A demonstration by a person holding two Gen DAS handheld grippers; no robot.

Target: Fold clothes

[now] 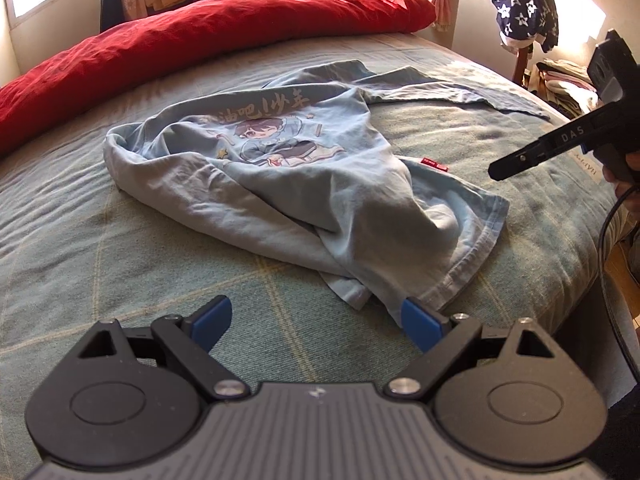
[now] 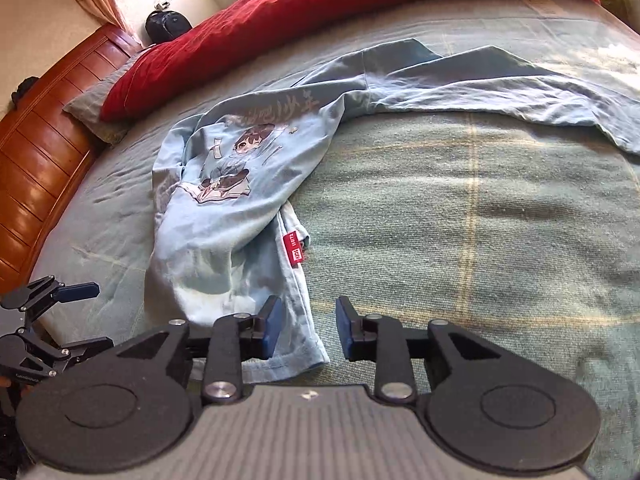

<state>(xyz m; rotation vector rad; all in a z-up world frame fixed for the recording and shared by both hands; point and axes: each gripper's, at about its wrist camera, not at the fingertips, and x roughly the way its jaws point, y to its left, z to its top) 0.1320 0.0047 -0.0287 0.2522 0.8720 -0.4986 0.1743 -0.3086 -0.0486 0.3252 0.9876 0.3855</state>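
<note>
A light blue T-shirt [image 1: 288, 176] with a cartoon print lies crumpled on the bed, one sleeve stretched toward the far right. It also shows in the right wrist view [image 2: 224, 200], with a red label [image 2: 292, 247] at its side seam. My left gripper [image 1: 316, 322] is open and empty, low over the bedspread, just short of the shirt's near hem. My right gripper [image 2: 308, 330] is open and empty, its jaws standing either side of the shirt's hem corner. The right gripper also shows in the left wrist view [image 1: 520, 160], the left one in the right wrist view [image 2: 60, 296].
A red duvet [image 1: 200, 40] lies along the far side of the green checked bedspread [image 1: 120, 240]. A wooden headboard [image 2: 44, 152] stands at the left. A chair with a star-patterned cloth [image 1: 524, 4] and piled clothes stands past the bed's right edge.
</note>
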